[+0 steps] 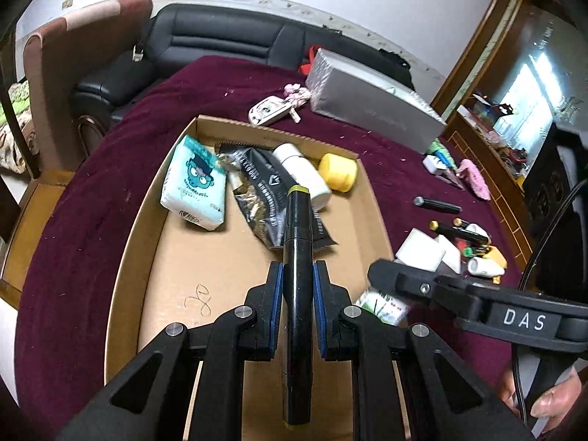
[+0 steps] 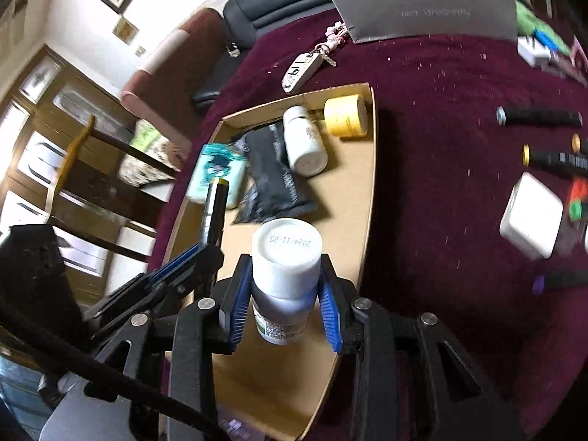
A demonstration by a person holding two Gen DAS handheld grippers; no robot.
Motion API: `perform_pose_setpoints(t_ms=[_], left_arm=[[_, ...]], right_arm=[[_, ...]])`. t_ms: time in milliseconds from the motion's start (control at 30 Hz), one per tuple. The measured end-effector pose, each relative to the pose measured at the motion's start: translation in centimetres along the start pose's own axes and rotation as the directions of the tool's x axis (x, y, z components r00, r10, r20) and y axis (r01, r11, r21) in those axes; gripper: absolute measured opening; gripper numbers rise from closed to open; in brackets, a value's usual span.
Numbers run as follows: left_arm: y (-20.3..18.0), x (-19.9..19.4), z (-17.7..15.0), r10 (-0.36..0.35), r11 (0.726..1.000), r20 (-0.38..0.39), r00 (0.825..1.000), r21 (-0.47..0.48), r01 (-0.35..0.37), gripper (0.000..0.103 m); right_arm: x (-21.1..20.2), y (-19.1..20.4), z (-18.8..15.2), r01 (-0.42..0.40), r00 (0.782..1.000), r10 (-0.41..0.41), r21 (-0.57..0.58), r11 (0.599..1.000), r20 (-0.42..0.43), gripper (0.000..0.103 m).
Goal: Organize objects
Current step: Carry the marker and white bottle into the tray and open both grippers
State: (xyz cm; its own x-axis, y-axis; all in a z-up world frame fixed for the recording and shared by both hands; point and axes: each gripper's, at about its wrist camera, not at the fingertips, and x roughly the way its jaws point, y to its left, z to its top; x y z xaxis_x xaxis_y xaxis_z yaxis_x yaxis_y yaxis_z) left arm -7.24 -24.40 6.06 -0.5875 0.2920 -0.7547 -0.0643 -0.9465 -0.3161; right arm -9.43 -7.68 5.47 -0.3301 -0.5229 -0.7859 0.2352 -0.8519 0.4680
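My left gripper (image 1: 297,275) is shut on a black marker (image 1: 298,242) with an olive-yellow cap, held lengthwise above the cardboard box (image 1: 172,257). The same marker (image 2: 215,209) and left gripper (image 2: 205,253) show at the left of the right wrist view. My right gripper (image 2: 284,283) is shut on a white-capped bottle (image 2: 286,257), cap pointing away, over the box (image 2: 352,228). That bottle's label (image 1: 382,305) peeks out under the right gripper's finger (image 1: 404,279) in the left wrist view. Inside the box lie a tissue pack (image 1: 194,187), a black foil pouch (image 1: 264,198), a white bottle (image 1: 305,172) and a yellow jar (image 1: 338,171).
On the maroon cloth (image 1: 92,202) right of the box lie several markers (image 1: 437,204), a white block (image 1: 420,250), small bottles and a pink item (image 1: 476,180). A silver box (image 1: 367,95) and a key fob (image 1: 266,110) lie beyond. A black sofa (image 1: 220,40) and chair (image 1: 62,73) stand behind.
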Motion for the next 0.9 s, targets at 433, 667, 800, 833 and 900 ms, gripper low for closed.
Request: perform_pose_setpoints(t_ms=[433,667,800,833,900], left_arm=[[1.1,2.9,0.0,-0.001,0.998,-0.064,0.998,-0.065,-0.004,0.012],[1.6,2.9,0.1,-0.025,0.994,-0.056,0.998,-0.107,0.019,0.013],[1.5,2.5,0.0,-0.033,0.993,-0.062,0.998,-0.118,0.025,0.015],[1.5,2.4,0.0,-0.039,0.992,-0.065,0.997,-0.124,0.030,0.015],[1.6,2.0,0.0,-0.046,0.990,-0.065,0.997,-0.139,0.037,0.017]], right_arm=[[3.7,0.8,3.1,0.121,0.992,-0.122,-0.011,0.993,-0.025,0.032],[4.6,0.9,4.2,0.183,0.983,-0.183,-0.035,0.983,-0.009,0.032],[4.4,0.3,4.4,0.173,0.985,-0.173,-0.012,0.985,0.007,0.041],[4.1,0.2,4.4,0.169,0.985,-0.169,-0.006,0.986,0.017,0.041],[3.5,0.0,4.4,0.155,0.988,-0.155,0.010,0.988,0.029,0.041]])
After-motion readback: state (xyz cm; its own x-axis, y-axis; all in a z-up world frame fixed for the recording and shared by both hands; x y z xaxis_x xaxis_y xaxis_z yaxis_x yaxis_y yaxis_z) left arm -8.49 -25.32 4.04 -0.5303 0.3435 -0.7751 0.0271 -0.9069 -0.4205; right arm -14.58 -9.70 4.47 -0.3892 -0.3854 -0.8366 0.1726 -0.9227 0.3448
